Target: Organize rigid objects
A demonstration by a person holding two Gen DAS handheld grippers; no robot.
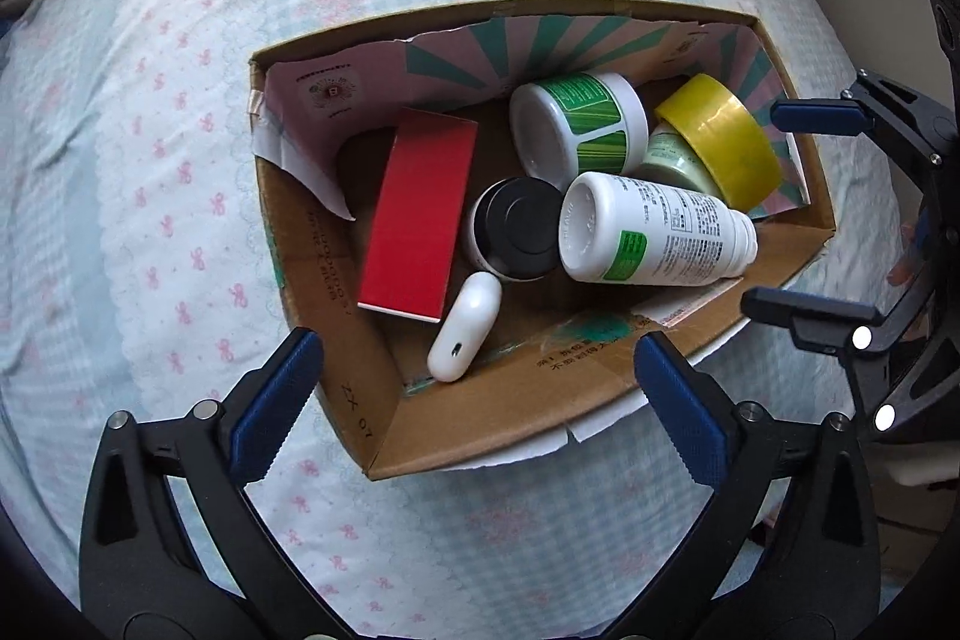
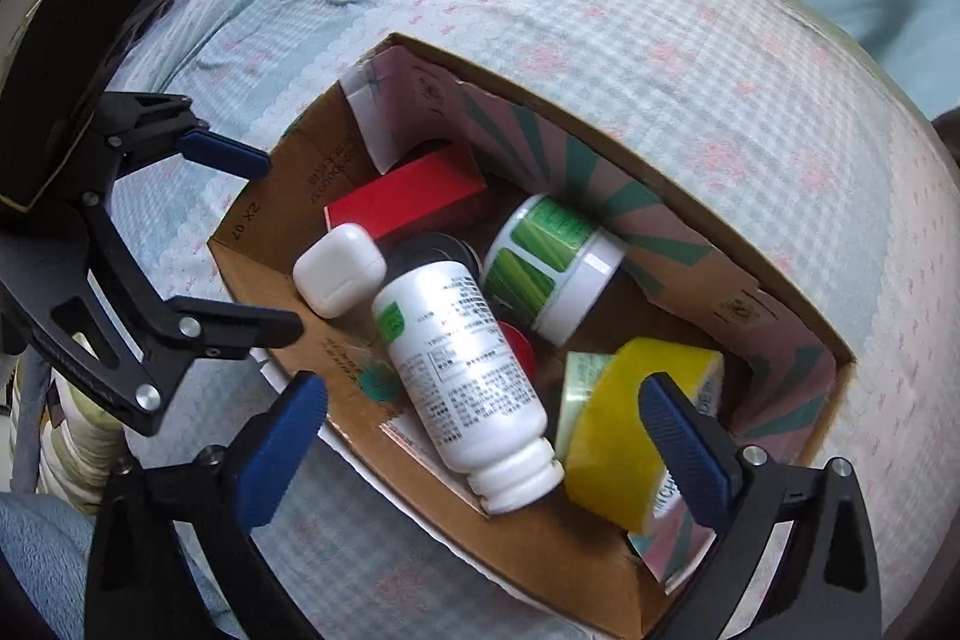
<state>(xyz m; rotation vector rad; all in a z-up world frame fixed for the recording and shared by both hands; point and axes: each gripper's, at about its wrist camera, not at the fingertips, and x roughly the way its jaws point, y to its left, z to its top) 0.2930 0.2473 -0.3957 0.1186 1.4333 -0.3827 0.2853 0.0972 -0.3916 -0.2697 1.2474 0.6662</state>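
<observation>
An open cardboard box point(image 1: 534, 418) point(image 2: 528, 550) sits on the bed. It holds a red box point(image 1: 420, 214) point(image 2: 408, 199), a white earbud case point(image 1: 465, 328) point(image 2: 339, 271), a black-lidded jar point(image 1: 519, 229), a white pill bottle point(image 1: 654, 232) point(image 2: 468, 376), a green-labelled white jar point(image 1: 579, 127) point(image 2: 552, 262), a pale green jar point(image 1: 675, 160) and a yellow tape roll point(image 1: 720, 139) point(image 2: 630, 436). My left gripper point(image 1: 477, 406) is open and empty above the box's near side. My right gripper point(image 2: 483, 442) is open and empty over the box; it also shows at the right edge of the left wrist view point(image 1: 804, 214).
The box rests on a bedspread point(image 1: 150, 160) point(image 2: 750, 70) with a light blue check and pink bows. The left gripper shows at the left of the right wrist view point(image 2: 282, 250). A striped cushion point(image 2: 84, 436) lies at lower left beside the bed.
</observation>
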